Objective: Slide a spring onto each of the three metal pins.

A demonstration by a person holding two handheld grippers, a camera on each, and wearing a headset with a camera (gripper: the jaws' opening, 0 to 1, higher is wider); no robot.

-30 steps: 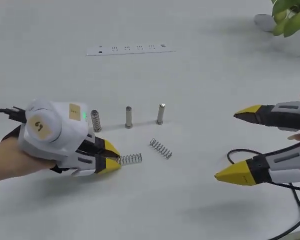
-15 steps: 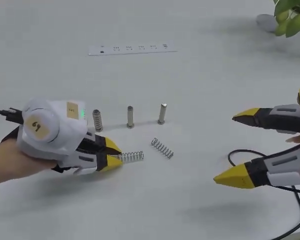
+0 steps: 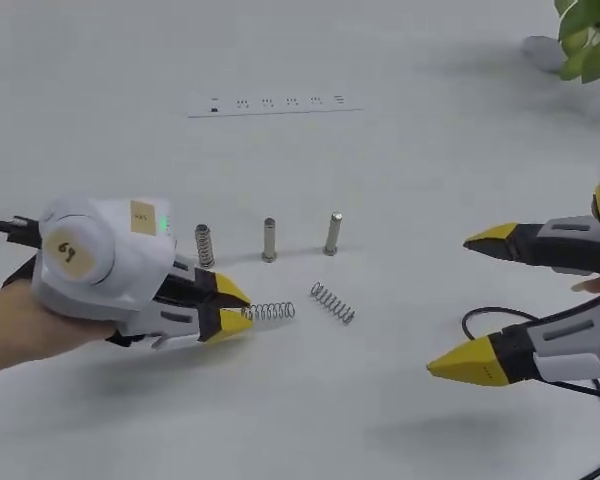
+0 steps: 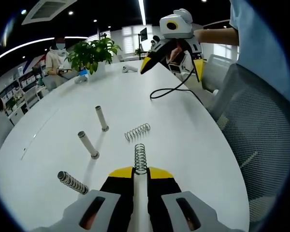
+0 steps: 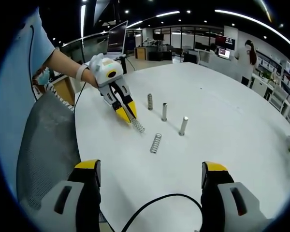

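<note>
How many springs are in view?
3. One spring sits on the leftmost pin, a second spring is held in the left claw, a loose spring lies on the table.

Head view high, looking down on table [image 3: 310,400]; gripper views low, near surface, facing each other, sharing pins [image 4: 88,144] between.

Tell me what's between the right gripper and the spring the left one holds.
One loose spring on the table, between held spring and right gripper, in the head view.
</note>
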